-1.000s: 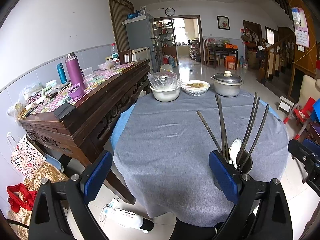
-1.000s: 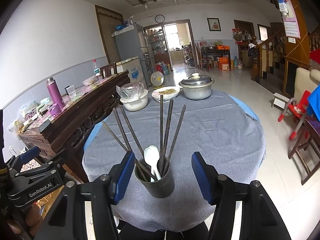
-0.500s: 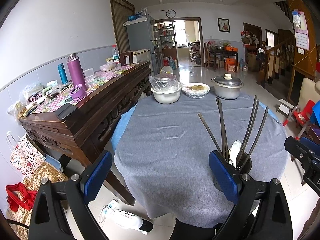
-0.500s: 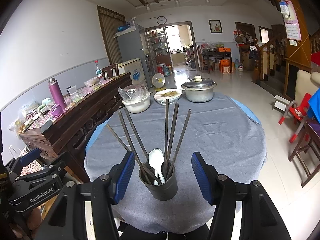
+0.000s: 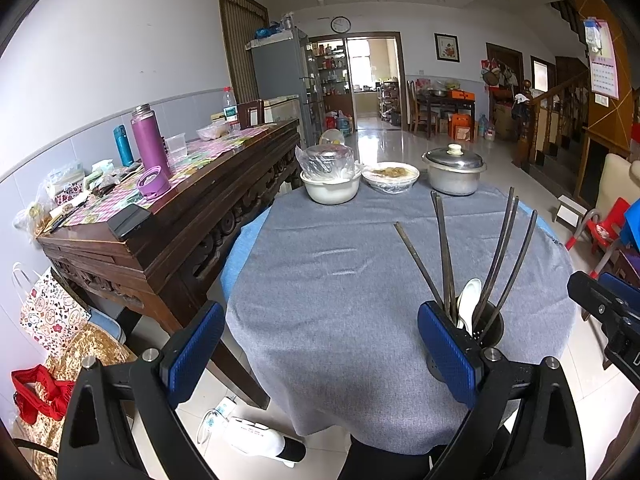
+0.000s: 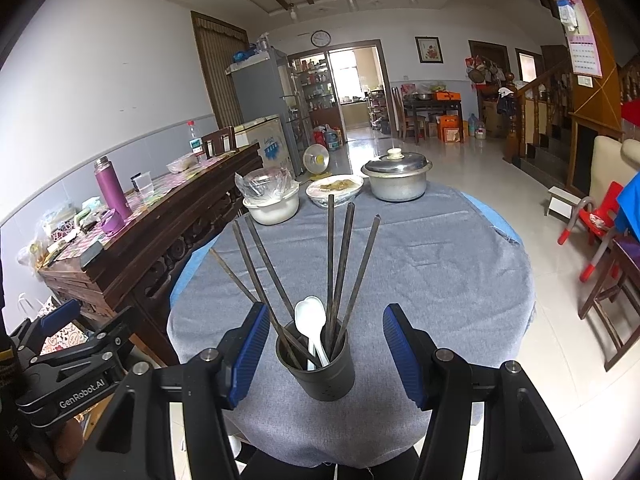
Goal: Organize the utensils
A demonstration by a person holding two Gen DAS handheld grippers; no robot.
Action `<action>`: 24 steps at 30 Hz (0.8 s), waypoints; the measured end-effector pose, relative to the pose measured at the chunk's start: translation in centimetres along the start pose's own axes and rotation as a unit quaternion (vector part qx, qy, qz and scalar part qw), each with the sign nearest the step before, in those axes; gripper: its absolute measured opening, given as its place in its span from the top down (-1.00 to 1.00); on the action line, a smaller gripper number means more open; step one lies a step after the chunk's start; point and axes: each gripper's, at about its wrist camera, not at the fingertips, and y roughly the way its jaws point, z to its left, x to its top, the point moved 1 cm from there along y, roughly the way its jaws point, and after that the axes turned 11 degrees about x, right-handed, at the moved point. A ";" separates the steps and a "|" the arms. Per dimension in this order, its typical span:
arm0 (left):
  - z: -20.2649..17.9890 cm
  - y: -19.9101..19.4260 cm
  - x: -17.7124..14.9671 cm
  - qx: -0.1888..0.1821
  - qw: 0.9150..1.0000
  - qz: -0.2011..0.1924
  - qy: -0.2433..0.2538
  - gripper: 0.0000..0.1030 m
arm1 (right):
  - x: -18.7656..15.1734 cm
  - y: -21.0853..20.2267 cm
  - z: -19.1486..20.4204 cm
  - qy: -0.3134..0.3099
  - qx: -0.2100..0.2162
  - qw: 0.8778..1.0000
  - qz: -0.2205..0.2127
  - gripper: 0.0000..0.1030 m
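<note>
- Where the grey cloth covers it, the round table (image 6: 420, 280) fills the middle of both wrist views; its near edge lies under the two claws.
- Along the wall on the left stands a dark carved sideboard (image 5: 192, 216), crowded with small goods, among them a purple flask (image 5: 149, 136).
- At the far edge of the table sit, left to right, a white bowl (image 6: 274, 208) holding a plastic-wrapped container, a covered dish of food (image 6: 335, 190) and a lidded metal pot (image 6: 398, 180).
- Right claw (image 6: 322, 354): blue pads stand moderately wide, one on each side of the utensil holder, with a visible gap to its wall on both sides; nothing is gripped.
- Left claw (image 5: 320, 354): pads stand wide apart over bare cloth at the near left edge of the table, holding nothing; its right pad partly hides the holder in the left wrist view.
- Utensil holder (image 6: 316, 364): a dark cylindrical cup, upright on the cloth near the table's front edge.
- Chopsticks (image 6: 330, 260): six dark sticks stand in the holder, fanned outwards.
- Spoon (image 6: 310, 320): white, standing in the holder among the sticks, bowl uppermost.
</note>
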 end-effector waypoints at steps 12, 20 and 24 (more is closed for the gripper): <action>-0.1 0.8 0.1 0.002 1.000 0.006 0.002 -0.88 | 0.0 0.6 -0.6 0.002 0.000 1.000 0.004 -0.22; -0.3 1.8 0.1 0.004 1.000 0.013 0.004 -0.88 | 0.0 2.1 -1.0 0.006 -0.002 1.000 0.014 -0.22; -0.5 3.1 0.1 0.004 1.000 0.021 0.003 -0.88 | -0.1 2.9 -2.1 0.015 -0.010 1.000 0.013 -0.22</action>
